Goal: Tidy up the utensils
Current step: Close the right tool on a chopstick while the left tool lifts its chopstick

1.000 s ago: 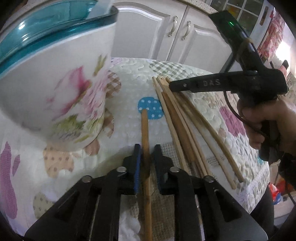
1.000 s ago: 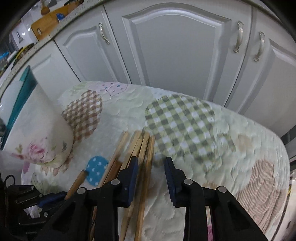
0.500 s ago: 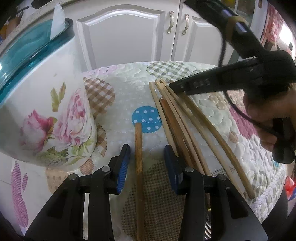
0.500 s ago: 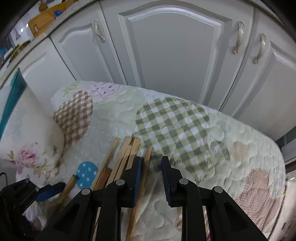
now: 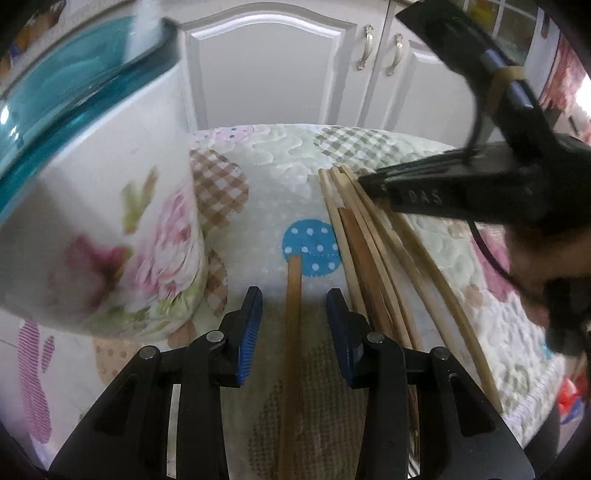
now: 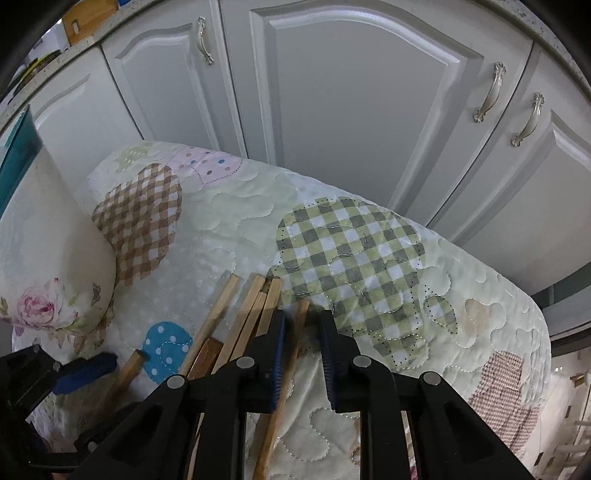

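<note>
A single wooden chopstick (image 5: pixel 293 332) lies on the quilted cloth between the jaws of my left gripper (image 5: pixel 294 292), which stands open and clear of it. A white flowered holder (image 5: pixel 103 206) with a teal rim stands just to the left. A bundle of several chopsticks (image 5: pixel 369 266) lies to the right. My right gripper (image 6: pixel 302 314) is down over that bundle's right edge. Its jaws are closing with one chopstick (image 6: pixel 291 354) between them; a gap still shows at the right pad. In the right wrist view the holder (image 6: pixel 48 258) is at the far left.
A patchwork quilted cloth (image 6: pixel 351 258) covers the table, which ends close at the far and right sides. White cabinet doors (image 6: pixel 351 110) stand just behind it. A hand (image 5: pixel 535 258) holds the right gripper's handle above the bundle. Something white (image 5: pixel 144 29) sticks out of the holder.
My left gripper's jaws spread and let go of the single chopstick, which now lies on the cloth. The right gripper's jaws narrowed around one chopstick at the bundle's edge.
</note>
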